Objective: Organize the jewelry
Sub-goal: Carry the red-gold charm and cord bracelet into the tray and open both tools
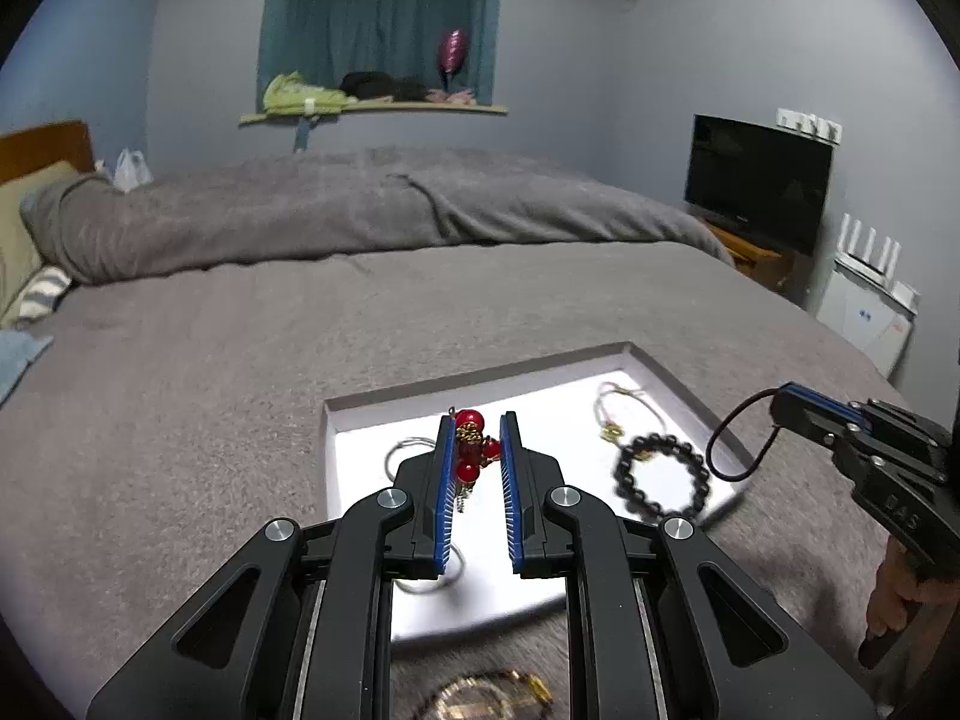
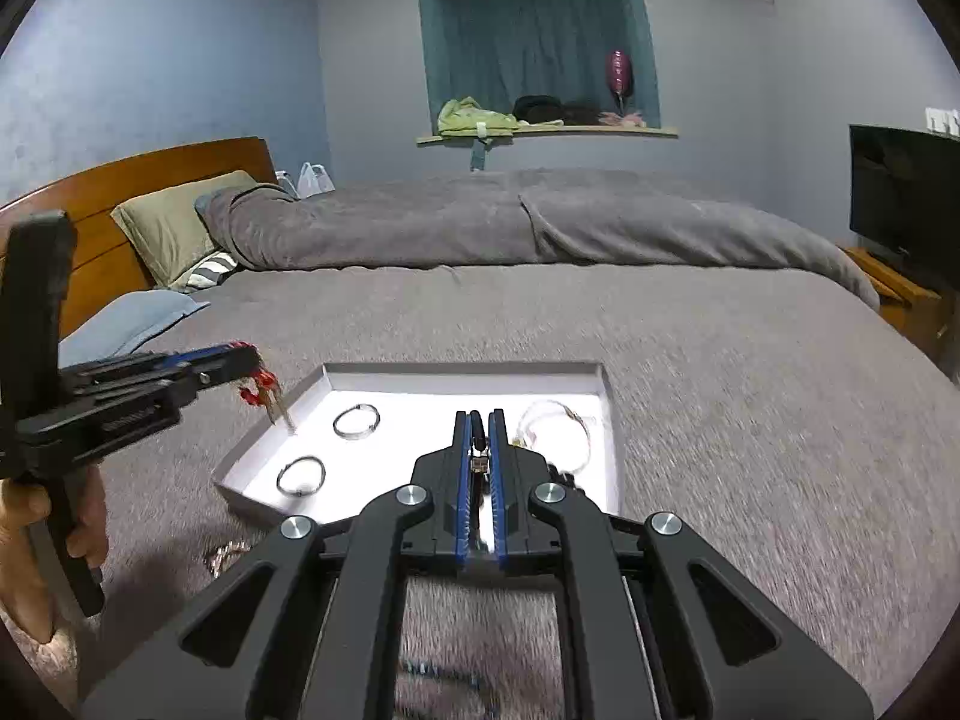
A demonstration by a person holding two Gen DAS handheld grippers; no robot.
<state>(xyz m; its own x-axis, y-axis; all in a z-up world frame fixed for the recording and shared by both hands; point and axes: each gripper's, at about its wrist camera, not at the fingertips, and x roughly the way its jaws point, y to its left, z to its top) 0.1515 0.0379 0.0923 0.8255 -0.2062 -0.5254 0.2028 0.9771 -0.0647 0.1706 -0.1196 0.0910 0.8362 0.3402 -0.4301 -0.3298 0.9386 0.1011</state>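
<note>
A white tray (image 1: 672, 387) lies on the grey bed. My left gripper (image 1: 476, 420) is over the tray's left part, and a red bead and gold chain piece (image 1: 471, 450) hangs against its left finger with a gap on the right. My right gripper (image 2: 479, 417) is shut on a thin black cord (image 1: 735, 438) from which a black bead bracelet (image 1: 660, 474) hangs over the tray's right side. In the tray lie two silver rings (image 2: 356, 421) (image 2: 301, 476) and a pale cord bracelet (image 2: 555, 426).
A gold chain bracelet (image 1: 492, 693) lies on the grey blanket (image 1: 240, 372) just in front of the tray. A rolled duvet and pillows lie at the far side. A TV (image 1: 757, 180) stands at the right.
</note>
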